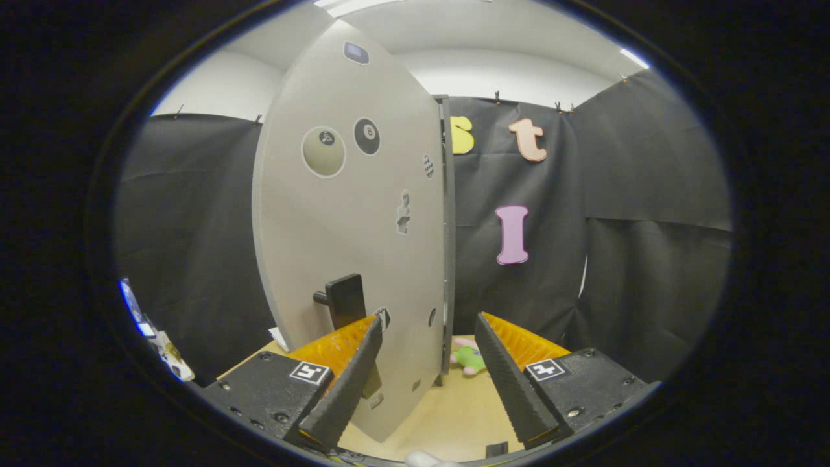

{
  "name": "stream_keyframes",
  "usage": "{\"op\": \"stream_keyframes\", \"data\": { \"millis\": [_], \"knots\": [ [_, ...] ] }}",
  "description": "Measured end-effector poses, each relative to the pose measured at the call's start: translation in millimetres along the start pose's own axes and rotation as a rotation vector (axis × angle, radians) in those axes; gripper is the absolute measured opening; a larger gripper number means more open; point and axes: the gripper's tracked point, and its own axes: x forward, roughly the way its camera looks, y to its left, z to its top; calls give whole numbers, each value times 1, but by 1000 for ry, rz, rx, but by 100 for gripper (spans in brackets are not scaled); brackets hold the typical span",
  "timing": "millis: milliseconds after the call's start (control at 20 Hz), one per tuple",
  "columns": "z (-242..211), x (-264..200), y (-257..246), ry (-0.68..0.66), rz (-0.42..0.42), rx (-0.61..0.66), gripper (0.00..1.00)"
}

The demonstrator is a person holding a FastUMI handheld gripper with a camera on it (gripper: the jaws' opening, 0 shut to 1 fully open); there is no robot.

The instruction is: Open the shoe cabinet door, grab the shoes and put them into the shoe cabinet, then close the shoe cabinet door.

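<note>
The gripper (428,337) stands wide open at the bottom of the frame, its 2 fingers (347,383) spread apart and gripping nothing. The shoe cabinet door (350,220) fills the centre-left of the frame, swung open so its outer edge points toward the camera and runs down between the fingers. Its dark handle (343,299) sits at lower centre-left, just above and behind the left finger's tip; whether that finger touches the door cannot be told. A small green and pink toy (468,357) lies on the wooden floor (447,415) beyond the fingers, just right of the door's edge.
</note>
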Motion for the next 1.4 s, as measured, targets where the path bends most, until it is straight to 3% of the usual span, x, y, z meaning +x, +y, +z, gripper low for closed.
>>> {"op": "stream_keyframes", "data": {
  "millis": [350, 650, 900, 1100, 1400],
  "knots": [
    [-9, 31, 60, 31, 27, 5, 95],
    [-21, 60, 147, 61, 139, -5, 96],
    [-30, 95, 189, 66, 163, 28, 97],
    [-31, 99, 201, 62, 155, 7, 98],
    [-22, 81, 179, 53, 115, 5, 98]
  ]
}}
